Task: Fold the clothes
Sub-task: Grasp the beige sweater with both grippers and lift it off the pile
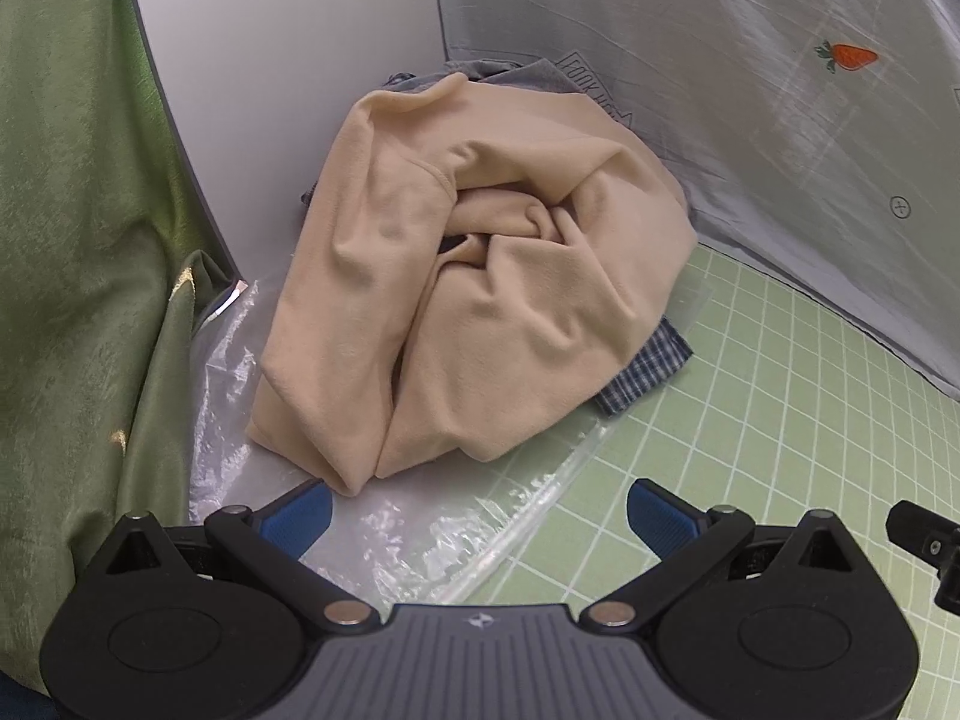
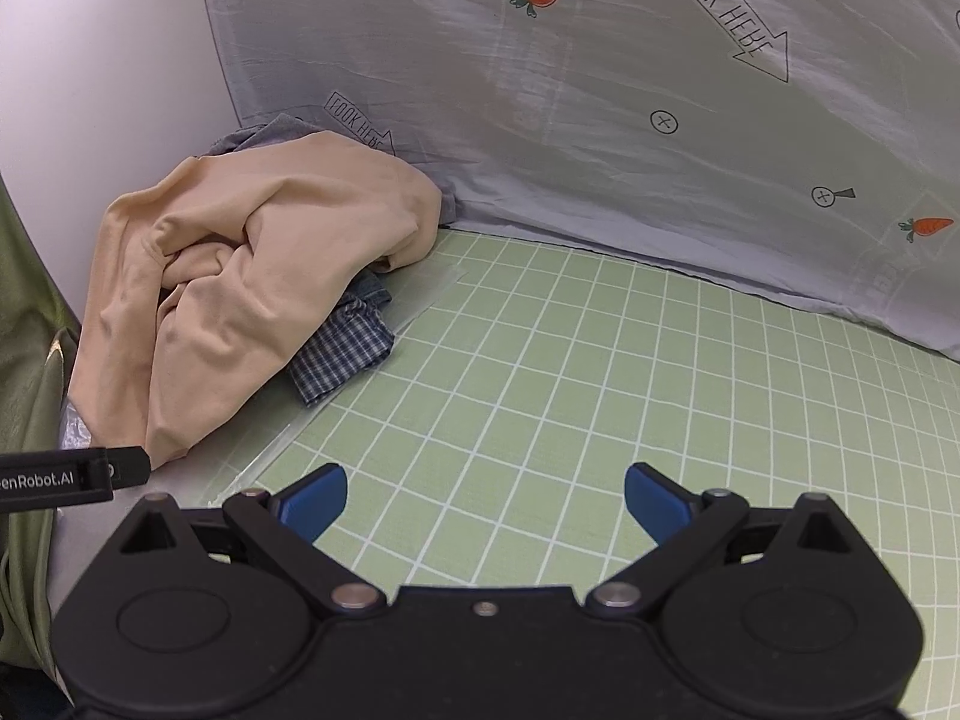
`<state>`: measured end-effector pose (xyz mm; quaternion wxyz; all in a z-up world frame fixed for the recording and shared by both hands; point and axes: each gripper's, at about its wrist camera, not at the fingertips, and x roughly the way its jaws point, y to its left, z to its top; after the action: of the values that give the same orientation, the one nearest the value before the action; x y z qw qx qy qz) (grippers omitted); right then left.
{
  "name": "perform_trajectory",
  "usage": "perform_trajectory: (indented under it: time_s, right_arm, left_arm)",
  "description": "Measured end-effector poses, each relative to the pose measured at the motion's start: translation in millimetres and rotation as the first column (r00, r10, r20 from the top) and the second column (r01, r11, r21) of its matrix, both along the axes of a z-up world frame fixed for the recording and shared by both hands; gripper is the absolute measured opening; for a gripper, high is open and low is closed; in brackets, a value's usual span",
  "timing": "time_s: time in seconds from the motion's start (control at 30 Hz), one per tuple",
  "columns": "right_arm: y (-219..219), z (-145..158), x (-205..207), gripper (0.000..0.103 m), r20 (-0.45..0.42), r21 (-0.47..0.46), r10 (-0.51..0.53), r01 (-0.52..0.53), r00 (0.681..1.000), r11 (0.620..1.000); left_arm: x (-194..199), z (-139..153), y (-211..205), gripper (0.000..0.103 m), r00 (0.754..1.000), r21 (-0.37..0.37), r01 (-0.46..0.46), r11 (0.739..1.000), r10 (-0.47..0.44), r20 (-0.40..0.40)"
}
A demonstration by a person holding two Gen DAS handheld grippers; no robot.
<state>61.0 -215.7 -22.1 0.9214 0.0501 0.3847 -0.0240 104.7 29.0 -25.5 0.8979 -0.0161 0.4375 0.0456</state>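
The folding has not really begun: both grippers are empty and the clothes lie in a heap, so the step in hand seems to be choosing and taking the first garment. The left gripper point(image 1: 477, 519) has its jaws spread wide and hovers just in front of the near edge of the beige garment point(image 1: 474, 276), over a sheet of clear plastic film point(image 1: 420, 546). The right gripper point(image 2: 486, 501) is also spread wide and holds nothing; it is over the bare green grid mat point(image 2: 600, 396), well apart from the heap. The pile sits in the far left corner of the mat, against the white wall point(image 1: 270, 60) and beside the grey printed cloth point(image 2: 600, 90) that hangs along the far edge. The beige garment is on top, crumpled and twisted into soft rolls, with what looks like a neckline or cuff seam near its middle. Under it a blue checked garment point(image 2: 342, 354) sticks out toward the open mat, and a bit of grey fabric point(image 2: 264, 132) shows behind. I think the next move calls for the left gripper to pinch a single layer of the beige edge, not the plastic below, and to draw it onto the free mat. The fabric looks thin and limp, so it may drag the checked piece along.
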Motion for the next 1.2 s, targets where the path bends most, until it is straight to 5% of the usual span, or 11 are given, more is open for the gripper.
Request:
perform_trajectory:
  time_s: [0.47, 0.67, 0.73, 0.8, 0.87, 1.0, 1.2]
  right_arm:
    - [24, -24, 164, 0.082, -0.009, 0.079, 0.021, -0.02, 1.0, 0.997]
    - [39, -45, 231, 0.074, -0.029, 0.219, 0.06, -0.052, 0.998, 0.974]
    - [43, -56, 245, 0.067, -0.049, 0.289, 0.106, -0.088, 0.993, 0.953]
    - [46, -62, 251, 0.052, -0.054, 0.332, 0.142, -0.117, 0.988, 0.936]
    - [49, -63, 250, 0.005, -0.03, 0.343, 0.168, -0.148, 0.985, 0.928]
    - [51, -54, 235, 0.002, 0.008, 0.28, 0.185, -0.18, 0.983, 0.943]
    - [13, -36, 194, 0.001, 0.034, 0.255, 0.074, -0.08, 0.997, 0.964]
  left_arm:
    - [123, -26, 87, 0.1, 0.984, -0.014, -0.174, 0.985, 0.173, -0.032]
    - [144, -38, 106, 0.078, 0.987, -0.088, -0.156, 0.984, 0.151, -0.059]
    - [145, -40, 106, 0.06, 0.988, -0.104, -0.15, 0.983, 0.144, -0.064]
    - [146, -42, 106, 0.043, 0.989, -0.13, -0.137, 0.982, 0.129, -0.065]
    - [144, -41, 104, 0.024, 0.991, -0.152, -0.124, 0.981, 0.115, -0.065]
    - [134, -34, 93, 0.011, 0.995, -0.141, -0.091, 0.986, 0.086, -0.044]
    - [106, -15, 78, 0.01, 0.999, -0.151, -0.03, 0.988, 0.031, 0.007]
